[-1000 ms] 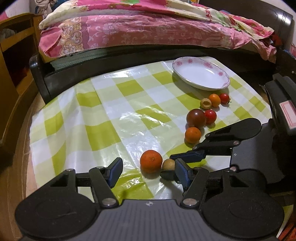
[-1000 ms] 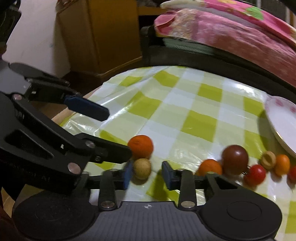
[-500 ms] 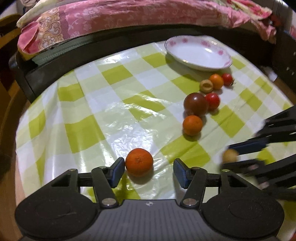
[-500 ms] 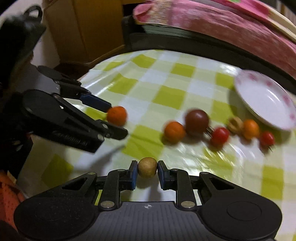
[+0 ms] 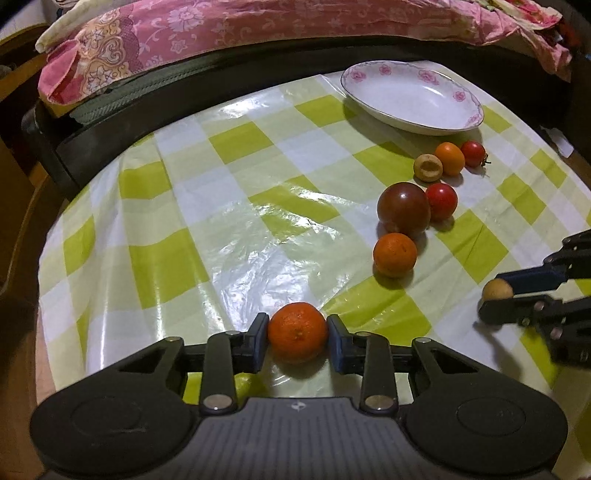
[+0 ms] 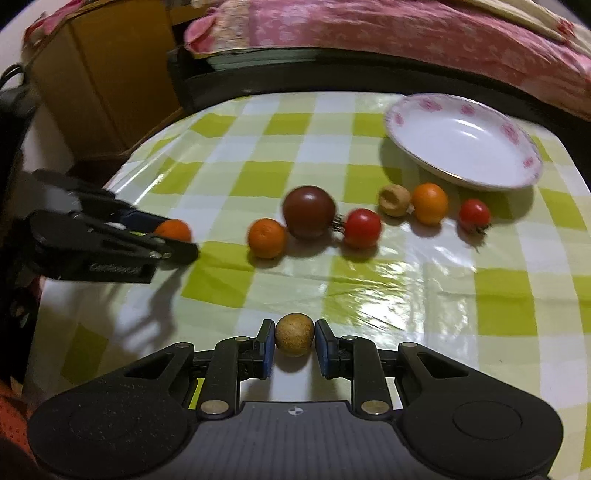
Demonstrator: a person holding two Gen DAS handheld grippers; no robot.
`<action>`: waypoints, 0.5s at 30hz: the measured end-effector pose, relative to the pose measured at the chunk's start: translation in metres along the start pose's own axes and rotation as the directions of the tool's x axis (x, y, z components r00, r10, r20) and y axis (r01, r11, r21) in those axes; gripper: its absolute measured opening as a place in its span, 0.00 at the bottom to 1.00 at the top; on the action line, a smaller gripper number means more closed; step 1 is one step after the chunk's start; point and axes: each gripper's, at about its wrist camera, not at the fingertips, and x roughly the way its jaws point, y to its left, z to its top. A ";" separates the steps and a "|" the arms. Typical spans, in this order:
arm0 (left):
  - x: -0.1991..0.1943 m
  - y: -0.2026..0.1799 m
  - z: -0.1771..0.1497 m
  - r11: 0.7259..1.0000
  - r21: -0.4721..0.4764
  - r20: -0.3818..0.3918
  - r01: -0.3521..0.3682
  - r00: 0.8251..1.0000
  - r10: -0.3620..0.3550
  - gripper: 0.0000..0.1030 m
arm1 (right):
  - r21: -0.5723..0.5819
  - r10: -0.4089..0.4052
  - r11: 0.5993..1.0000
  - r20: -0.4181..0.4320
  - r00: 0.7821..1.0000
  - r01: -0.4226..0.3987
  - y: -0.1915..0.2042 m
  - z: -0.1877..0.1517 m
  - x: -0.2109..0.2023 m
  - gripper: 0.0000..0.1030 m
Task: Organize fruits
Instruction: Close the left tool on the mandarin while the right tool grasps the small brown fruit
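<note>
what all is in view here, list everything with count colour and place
plate: 1, white with pink flowers, far right of table
tablecloth: 1, green and white check, over table
mandarin: 1, orange, in left gripper
longan: 1, tan, in right gripper
loose fruit: 6, in a line below the plate: orange, dark tomato, red tomato, tan husk, small orange, cherry tomato
bedding: pink floral, behind table
left gripper: 1, black, blue pads, shut
right gripper: 1, black, blue pads, shut
</note>
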 end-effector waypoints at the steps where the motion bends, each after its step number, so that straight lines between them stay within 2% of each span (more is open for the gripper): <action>1: -0.002 -0.001 0.000 1.000 -0.004 0.001 0.001 1.000 -0.001 0.39 | 0.013 -0.003 1.000 0.001 1.000 0.003 -0.002 0.000 -0.002 0.19; 4: -0.014 -0.009 0.007 1.000 0.000 0.026 0.017 1.000 -0.017 0.39 | 0.049 -0.005 0.999 0.028 1.000 0.003 -0.008 0.002 -0.012 0.19; 8: -0.028 -0.029 0.028 0.996 0.060 0.088 0.059 0.994 -0.064 0.39 | 0.068 -0.025 0.997 0.083 0.996 0.020 -0.013 0.008 -0.027 0.19; 11: -0.022 -0.042 0.049 0.992 0.079 0.106 0.103 0.988 -0.111 0.39 | 0.082 -0.051 0.996 0.118 0.992 0.042 -0.021 0.014 -0.033 0.19; 15: -0.008 -0.059 0.074 0.985 0.119 0.121 0.125 0.983 -0.140 0.39 | 0.115 -0.090 0.991 0.132 0.987 0.075 -0.035 0.024 -0.030 0.19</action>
